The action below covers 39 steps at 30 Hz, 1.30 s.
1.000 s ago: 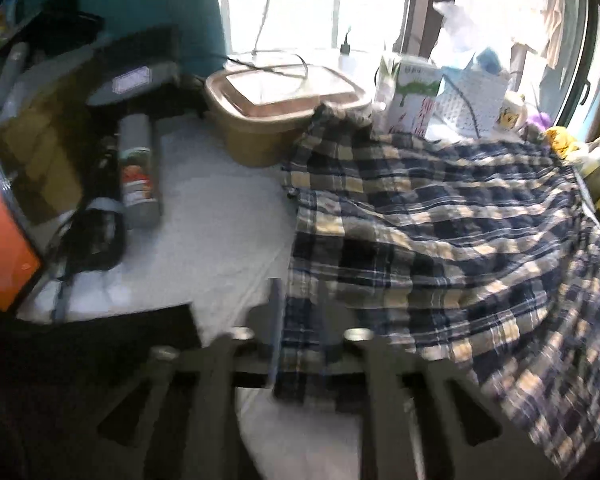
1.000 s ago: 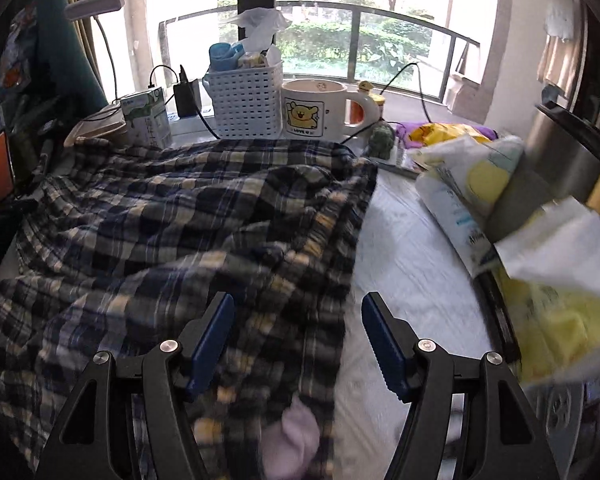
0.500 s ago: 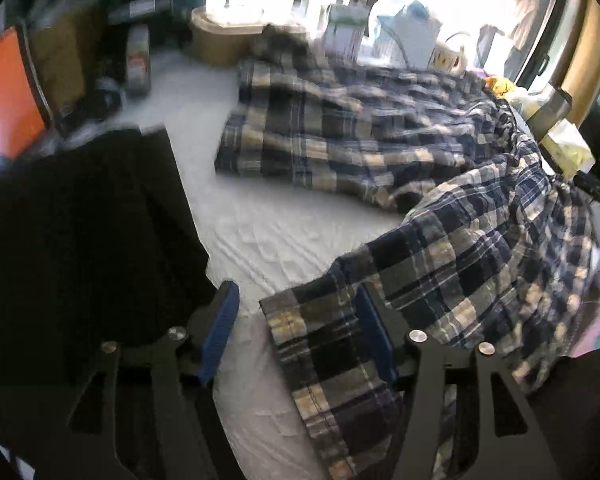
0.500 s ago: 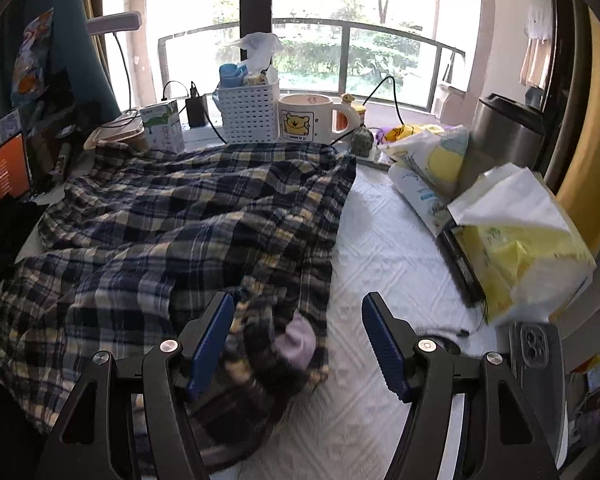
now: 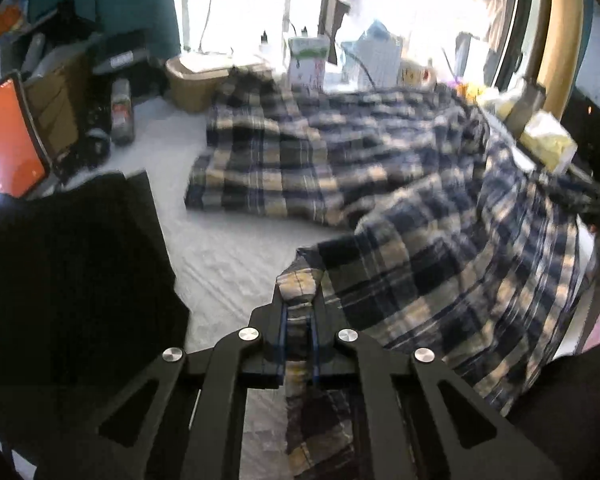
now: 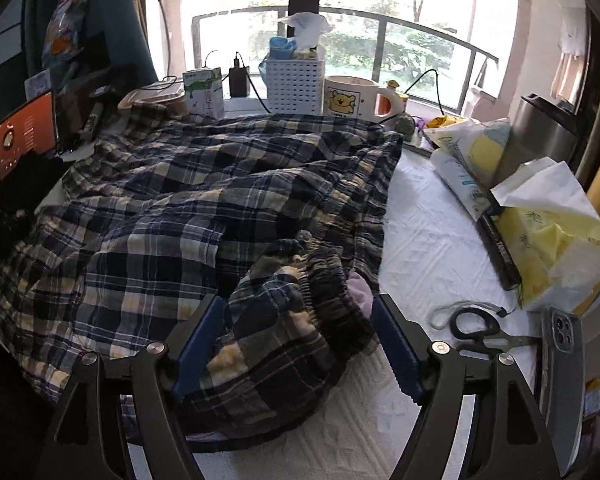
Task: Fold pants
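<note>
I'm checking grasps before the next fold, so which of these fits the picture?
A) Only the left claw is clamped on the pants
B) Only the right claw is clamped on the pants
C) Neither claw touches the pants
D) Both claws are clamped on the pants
A: the left claw pinches a corner of the plaid pants, while the right claw stands wide around the bunched waistband.
</note>
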{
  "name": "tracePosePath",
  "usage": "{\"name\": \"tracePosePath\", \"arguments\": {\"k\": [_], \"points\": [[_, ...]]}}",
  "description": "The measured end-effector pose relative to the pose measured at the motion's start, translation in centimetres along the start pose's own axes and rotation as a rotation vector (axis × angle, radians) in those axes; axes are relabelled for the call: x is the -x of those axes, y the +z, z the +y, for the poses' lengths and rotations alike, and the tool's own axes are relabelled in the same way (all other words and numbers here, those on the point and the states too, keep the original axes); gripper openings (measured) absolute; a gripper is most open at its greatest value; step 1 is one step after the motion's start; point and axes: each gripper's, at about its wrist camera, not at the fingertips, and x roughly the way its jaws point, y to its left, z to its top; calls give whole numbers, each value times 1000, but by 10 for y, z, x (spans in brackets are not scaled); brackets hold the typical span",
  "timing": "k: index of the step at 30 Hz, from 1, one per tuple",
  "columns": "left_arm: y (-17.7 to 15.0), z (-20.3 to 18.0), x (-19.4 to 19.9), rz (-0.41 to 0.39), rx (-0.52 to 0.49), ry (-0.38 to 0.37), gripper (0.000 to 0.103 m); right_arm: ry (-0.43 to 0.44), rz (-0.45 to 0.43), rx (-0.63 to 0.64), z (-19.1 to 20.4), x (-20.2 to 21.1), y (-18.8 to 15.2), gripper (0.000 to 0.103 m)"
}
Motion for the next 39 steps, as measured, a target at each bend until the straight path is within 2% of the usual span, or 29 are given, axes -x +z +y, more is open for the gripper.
{"name": "tracePosePath", "arguments": {"k": [4,5,6,7,8,10,12,14,17,20,22,23,25,26,27,28,30,32,35,39], "points": [[26,6,12,-61,-6,12,7,-29,-26,-39,-9,-3,4,78],[33,6,15,-82,-14,21,7,-26,-29,-48,-11,-3,6,74],[40,6,17,-96,-18,25,7,-11,-23,-56,-13,-6,8,47],[47,7,19,-111,-26,31,7,2,-6,-57,-14,-10,9,31],[58,8,20,-134,-39,47,7,6,14,-57,-14,-15,9,26],[68,8,20,-153,-59,68,7,-10,28,-35,-9,-19,7,22],[78,10,14,-155,-80,93,7,-55,-1,-42,-8,-9,7,18],[83,16,0,-117,-88,101,7,-101,-39,-74,-14,6,8,17],[78,22,-22,-47,-91,94,7,-173,-70,-137,-25,29,4,16],[61,27,-48,47,-71,59,9,-187,-29,-194,-31,28,-15,16],[50,29,-57,72,-58,49,11,-186,23,-210,-29,15,-32,16],[47,30,-57,80,-46,45,16,-192,29,-216,-27,11,-38,17],[39,33,-48,70,-27,53,37,-209,5,-220,-23,13,-44,17],[35,36,-38,51,-19,48,54,-203,-3,-222,-22,16,-44,20],[31,37,-28,30,-10,41,61,-197,-10,-225,-21,18,-43,25],[25,37,-12,2,1,30,62,-197,-16,-228,-21,22,-42,28],[15,36,6,-24,3,12,69,-217,-26,-217,-22,29,-40,46],[-1,31,22,-28,3,-23,73,-233,-43,-204,-23,37,-42,57],[-21,20,24,12,0,-88,73,-251,-69,-202,-26,51,-42,62],[-35,7,4,68,10,-96,73,-263,-89,-215,-28,60,-46,62]]}}
